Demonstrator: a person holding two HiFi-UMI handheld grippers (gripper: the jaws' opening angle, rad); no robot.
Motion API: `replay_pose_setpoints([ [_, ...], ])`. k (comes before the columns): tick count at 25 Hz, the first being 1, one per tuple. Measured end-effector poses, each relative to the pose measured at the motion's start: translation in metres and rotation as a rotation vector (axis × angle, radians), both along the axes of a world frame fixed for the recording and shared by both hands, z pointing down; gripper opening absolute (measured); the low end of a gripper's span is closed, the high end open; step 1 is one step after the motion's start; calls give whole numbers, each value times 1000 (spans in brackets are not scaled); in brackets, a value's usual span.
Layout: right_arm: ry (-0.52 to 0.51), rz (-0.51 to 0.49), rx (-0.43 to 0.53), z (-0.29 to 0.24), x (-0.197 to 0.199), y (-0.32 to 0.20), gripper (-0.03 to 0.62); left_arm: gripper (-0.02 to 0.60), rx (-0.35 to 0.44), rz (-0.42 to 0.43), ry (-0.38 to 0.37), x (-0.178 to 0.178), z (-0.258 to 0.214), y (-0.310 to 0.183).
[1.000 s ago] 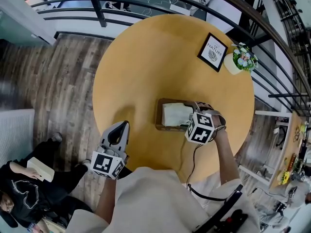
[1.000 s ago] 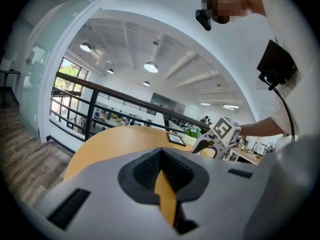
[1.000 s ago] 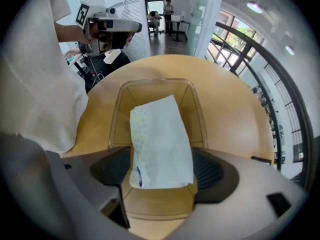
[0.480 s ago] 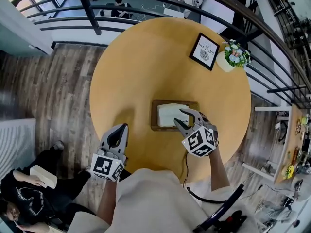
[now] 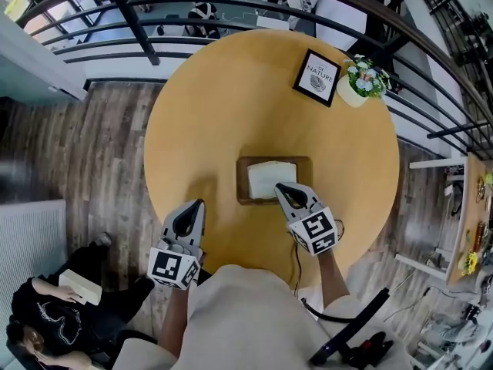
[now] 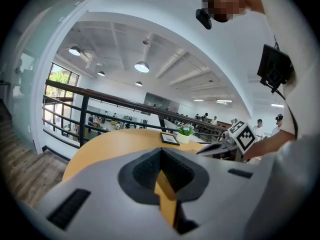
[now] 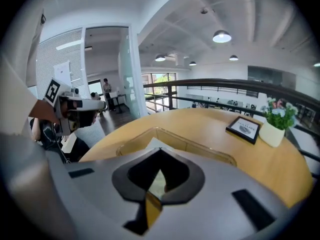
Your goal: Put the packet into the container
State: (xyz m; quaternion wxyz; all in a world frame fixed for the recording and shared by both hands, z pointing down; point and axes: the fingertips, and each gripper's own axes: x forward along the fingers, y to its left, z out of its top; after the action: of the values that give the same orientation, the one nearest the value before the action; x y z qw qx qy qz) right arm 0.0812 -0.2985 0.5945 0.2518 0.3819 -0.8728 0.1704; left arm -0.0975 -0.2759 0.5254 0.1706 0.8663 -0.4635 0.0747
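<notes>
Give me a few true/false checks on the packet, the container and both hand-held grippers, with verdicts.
1. The packet lies inside the container. True.
2. The right hand-held gripper grips the packet. False: its jaws have just closed together with nothing between them.
3. The framed picture stands beside the flower pot. True.
4. The left hand-held gripper is over the container. False: it is at the table's near edge, left of the container.
</notes>
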Motion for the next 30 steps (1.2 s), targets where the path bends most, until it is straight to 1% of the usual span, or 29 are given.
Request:
replay_pose_setpoints([
  [3, -45, 37, 18, -7, -2, 0, 8, 5, 24, 16, -17, 3, -9, -6],
  [6, -60, 64, 43, -15, 3, 8, 6, 5, 39, 36, -27, 12, -19, 2],
  [8, -76, 85, 78, -25, 10, 12, 7, 5, 62, 57, -47, 21, -27, 7],
  [13, -162, 147, 184, -57, 16, 18, 6, 5, 107, 101, -93, 35, -38, 21],
  [16, -192, 159, 205, -63, 17, 45, 6, 5, 116, 114, -102, 44, -41, 41],
  [21, -202, 188, 173, -50, 26, 107, 6, 5, 99, 168, -104, 72, -34, 80],
  [24, -221, 201, 173, -56, 32, 138, 6, 5, 108, 210, -98, 90, -37, 95],
  [27, -215, 212, 199, -68, 32, 158, 6, 5, 125, 256, -87, 102, -42, 103],
  [30, -207, 230, 244, -79, 27, 169, 6, 5, 154, 294, -74, 104, -43, 110],
])
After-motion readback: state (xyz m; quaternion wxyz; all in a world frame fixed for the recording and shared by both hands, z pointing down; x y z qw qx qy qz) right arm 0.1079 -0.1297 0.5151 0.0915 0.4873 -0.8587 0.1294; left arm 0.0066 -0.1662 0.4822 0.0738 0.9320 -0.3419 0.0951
